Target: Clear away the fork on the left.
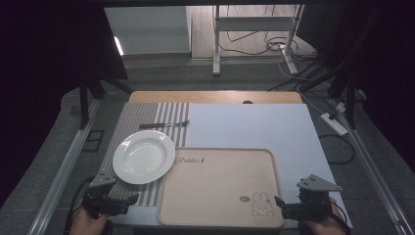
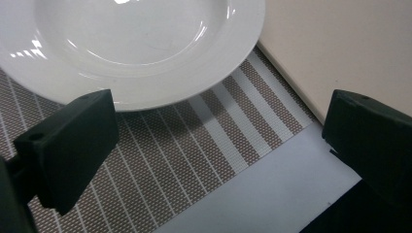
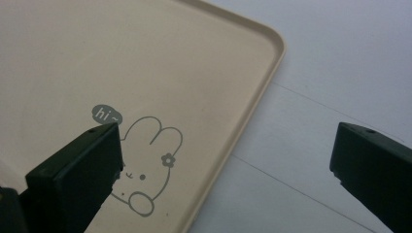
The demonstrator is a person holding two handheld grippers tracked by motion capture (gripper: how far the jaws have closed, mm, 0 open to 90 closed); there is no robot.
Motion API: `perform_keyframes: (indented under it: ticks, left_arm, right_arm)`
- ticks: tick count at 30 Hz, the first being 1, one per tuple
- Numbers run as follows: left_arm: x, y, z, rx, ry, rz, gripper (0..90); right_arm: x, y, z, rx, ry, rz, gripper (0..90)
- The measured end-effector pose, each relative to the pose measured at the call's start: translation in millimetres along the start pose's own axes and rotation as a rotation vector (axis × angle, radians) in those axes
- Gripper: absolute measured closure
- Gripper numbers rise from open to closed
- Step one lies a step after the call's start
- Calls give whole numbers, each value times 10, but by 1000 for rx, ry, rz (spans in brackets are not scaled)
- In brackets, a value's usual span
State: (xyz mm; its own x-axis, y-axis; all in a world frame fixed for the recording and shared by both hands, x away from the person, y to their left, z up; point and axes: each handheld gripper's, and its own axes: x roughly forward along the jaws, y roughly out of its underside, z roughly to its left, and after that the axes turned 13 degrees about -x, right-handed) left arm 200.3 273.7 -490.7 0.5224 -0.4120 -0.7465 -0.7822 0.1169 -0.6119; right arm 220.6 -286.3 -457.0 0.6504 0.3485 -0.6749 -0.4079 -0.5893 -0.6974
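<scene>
White plate [image 2: 131,48], one, lies just ahead of the left gripper [image 2: 218,145], its far rim cut off in that gripper's view; jaws wide, holding nothing. One beige tray [image 3: 145,63] sits under the right gripper [image 3: 228,170], also wide and empty. One fork [image 1: 164,125] lies beyond the plate, small and dim.

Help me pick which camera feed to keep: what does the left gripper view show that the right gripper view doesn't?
Left gripper view: the white plate resting on the striped placemat, beside the tray's edge. Right gripper view: the rabbit drawing with its "hi" bubble, and the tray's rounded corner. Both share the beige tray, the pale blue table cover and open black jaws holding nothing.
</scene>
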Motion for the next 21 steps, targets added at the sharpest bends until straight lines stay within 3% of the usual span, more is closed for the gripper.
perform_keyframes:
  ticks: [7,8,21]
  left_arm:
    - [29,-38,20,8,24,5,0]
    - [56,-58,23,9,43,24,0]
    - [160,-151,29,13,58,28,0]
  right_arm:
    - [8,-2,3,-4,-3,3,0]
    - [7,-3,2,-5,-4,6,0]
    - [16,-7,7,-4,-1,14,0]
